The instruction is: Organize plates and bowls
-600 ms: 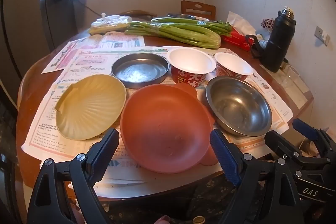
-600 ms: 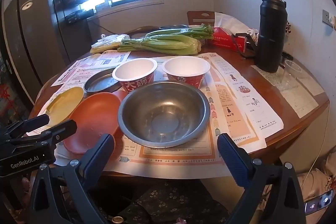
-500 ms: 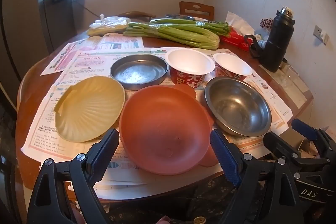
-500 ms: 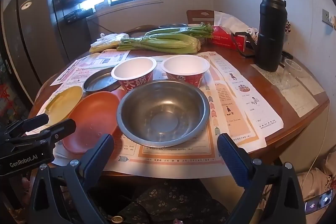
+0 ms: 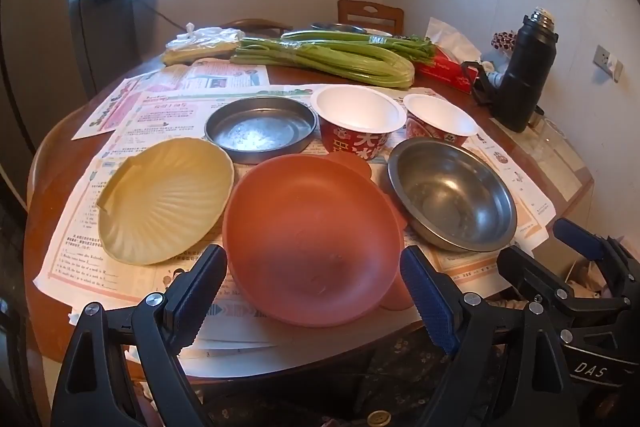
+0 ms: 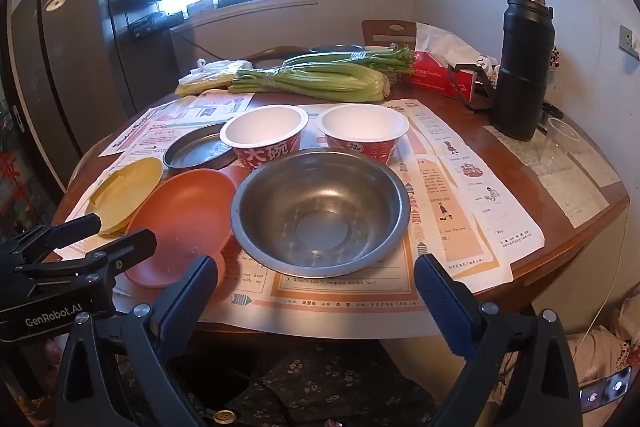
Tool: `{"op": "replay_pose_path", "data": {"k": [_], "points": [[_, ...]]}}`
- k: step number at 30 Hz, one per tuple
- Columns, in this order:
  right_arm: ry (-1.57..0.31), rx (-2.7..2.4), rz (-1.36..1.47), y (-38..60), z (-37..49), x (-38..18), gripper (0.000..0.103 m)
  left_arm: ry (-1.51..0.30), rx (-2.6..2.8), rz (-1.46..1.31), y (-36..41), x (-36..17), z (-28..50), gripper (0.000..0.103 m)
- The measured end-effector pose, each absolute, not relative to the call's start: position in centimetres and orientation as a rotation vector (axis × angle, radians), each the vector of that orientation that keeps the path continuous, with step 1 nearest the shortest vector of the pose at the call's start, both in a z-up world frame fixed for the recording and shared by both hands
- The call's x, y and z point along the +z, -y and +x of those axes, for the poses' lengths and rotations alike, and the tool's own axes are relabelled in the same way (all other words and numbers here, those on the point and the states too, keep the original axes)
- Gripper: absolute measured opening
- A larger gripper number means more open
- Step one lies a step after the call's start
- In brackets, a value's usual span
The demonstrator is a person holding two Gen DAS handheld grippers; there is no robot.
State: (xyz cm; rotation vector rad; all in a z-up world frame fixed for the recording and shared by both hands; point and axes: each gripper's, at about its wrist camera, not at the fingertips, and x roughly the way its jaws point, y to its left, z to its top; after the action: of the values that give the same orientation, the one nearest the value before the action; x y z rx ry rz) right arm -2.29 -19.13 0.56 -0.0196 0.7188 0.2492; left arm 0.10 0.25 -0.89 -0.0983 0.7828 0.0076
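While almost nothing shifts from a moment ago, the orange plate [image 5: 316,243] lies beside the steel bowl [image 6: 320,213], untouched, the left gripper [image 5: 314,291] and right gripper [image 6: 316,297] hovering wide and empty, sorting not yet begun.

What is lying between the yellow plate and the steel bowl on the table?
The orange plate lies between the yellow plate and the steel bowl. The left wrist view shows this most clearly.
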Motion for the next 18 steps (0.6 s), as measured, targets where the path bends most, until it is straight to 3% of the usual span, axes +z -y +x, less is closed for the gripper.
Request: {"op": "replay_pose_path", "data": {"k": [18], "points": [[-0.708,0.256,-0.028,19.2,-2.67,1.03,0.099,-0.776,0.01,-0.095,-0.34,-0.65,-0.23,0.089]]}}
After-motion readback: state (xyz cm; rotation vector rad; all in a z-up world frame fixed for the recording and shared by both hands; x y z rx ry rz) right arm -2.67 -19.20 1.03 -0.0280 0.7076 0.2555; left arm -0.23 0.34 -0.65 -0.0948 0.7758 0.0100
